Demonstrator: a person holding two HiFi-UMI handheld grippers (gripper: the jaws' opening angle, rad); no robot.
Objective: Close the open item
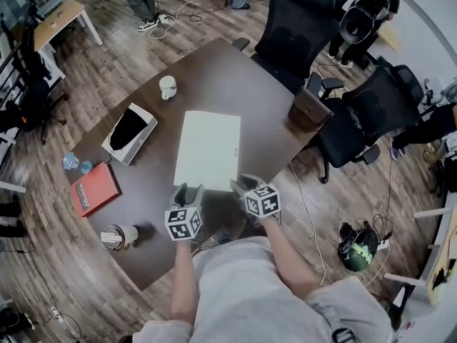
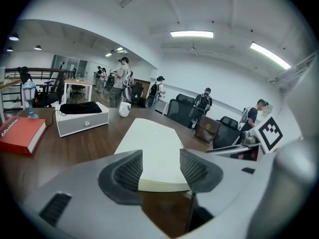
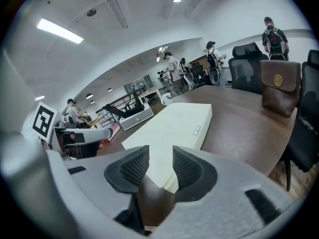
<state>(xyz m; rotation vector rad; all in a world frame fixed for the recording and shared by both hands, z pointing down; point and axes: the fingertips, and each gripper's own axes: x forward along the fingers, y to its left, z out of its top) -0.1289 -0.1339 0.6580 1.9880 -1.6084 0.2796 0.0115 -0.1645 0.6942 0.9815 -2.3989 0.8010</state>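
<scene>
Hovering at six o'clock of the flat white box [image 1: 208, 148], left gripper [image 1: 187, 191] and right gripper [image 1: 245, 184] gape empty, the lid apparently already shut.

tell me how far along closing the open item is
Done, apparently: the flat white rectangular box lies shut on the dark wooden table. In hand: nothing; the left gripper and right gripper stand open at its near edge. Remaining: the small grey box holding something black looks open on top, if that counts.
</scene>
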